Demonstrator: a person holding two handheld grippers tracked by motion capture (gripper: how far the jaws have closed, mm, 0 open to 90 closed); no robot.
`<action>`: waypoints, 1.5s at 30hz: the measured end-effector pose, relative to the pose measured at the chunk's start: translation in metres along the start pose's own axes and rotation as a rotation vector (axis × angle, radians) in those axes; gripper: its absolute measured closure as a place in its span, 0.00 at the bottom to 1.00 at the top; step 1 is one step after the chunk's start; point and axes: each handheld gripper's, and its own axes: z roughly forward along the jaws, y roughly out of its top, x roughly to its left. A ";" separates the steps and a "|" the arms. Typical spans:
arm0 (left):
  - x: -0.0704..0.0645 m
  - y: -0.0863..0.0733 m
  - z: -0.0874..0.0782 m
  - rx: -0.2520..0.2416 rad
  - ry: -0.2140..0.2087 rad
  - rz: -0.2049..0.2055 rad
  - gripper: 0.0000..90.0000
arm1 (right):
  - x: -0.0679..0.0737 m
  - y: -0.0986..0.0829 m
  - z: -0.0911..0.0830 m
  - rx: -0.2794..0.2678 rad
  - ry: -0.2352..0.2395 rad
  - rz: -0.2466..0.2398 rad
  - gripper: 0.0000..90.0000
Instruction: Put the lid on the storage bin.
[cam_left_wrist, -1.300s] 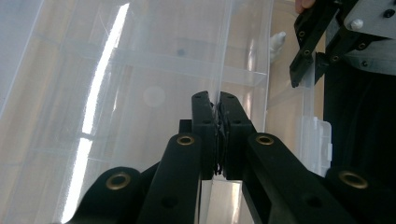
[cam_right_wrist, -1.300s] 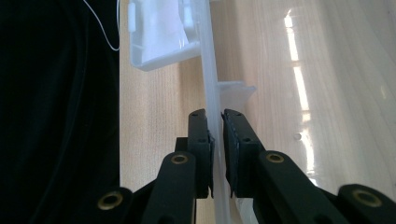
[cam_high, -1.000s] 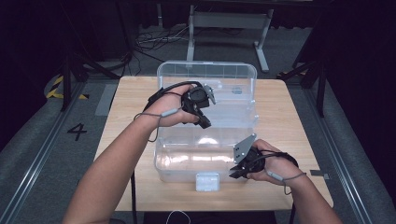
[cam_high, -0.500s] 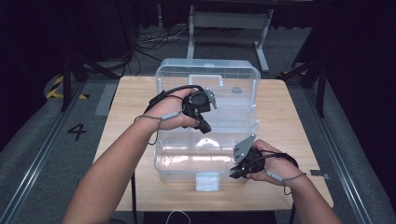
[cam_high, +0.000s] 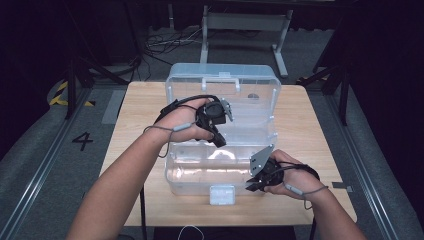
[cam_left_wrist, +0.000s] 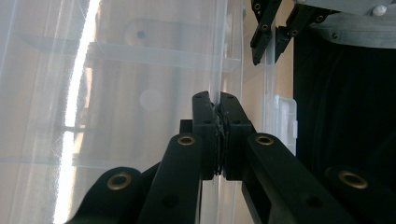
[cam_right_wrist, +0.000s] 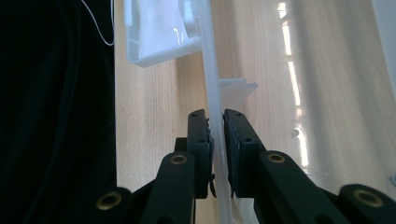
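Observation:
A clear plastic box (cam_high: 200, 175) with its lid (cam_high: 250, 107) swung open sits on the wooden table (cam_high: 140, 115). My left gripper (cam_high: 219, 140) reaches in over the middle and is shut on a thin clear edge of the box (cam_left_wrist: 218, 70), about where lid and base meet. My right gripper (cam_high: 252, 184) is at the front right of the base, and its jaws are shut on the clear front wall (cam_right_wrist: 210, 70). The left gripper view shows the right gripper (cam_left_wrist: 272, 35) farther off, pinching that wall. A white latch (cam_high: 222, 194) hangs on the front.
The white latch (cam_right_wrist: 159, 28) lies just ahead of my right gripper's jaws, with bare wood beside it. Beyond the table stand a metal frame (cam_high: 245, 22) and floor cables (cam_high: 165, 42). A dark floor drops off past the table's near edge.
My left gripper has slid a little toward the near side, staying shut on the clear edge. The right gripper has stayed where it was on the front wall.

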 end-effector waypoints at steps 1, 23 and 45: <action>0.000 0.000 0.000 0.000 -0.002 0.000 0.97 | 0.000 0.000 0.000 0.001 -0.001 0.000 0.91; -0.004 0.000 0.003 0.014 -0.011 0.002 0.97 | 0.003 0.001 -0.002 0.007 -0.026 0.005 0.91; -0.008 -0.001 0.007 0.029 -0.019 0.021 0.97 | 0.009 0.000 -0.026 -0.090 -0.061 0.005 0.93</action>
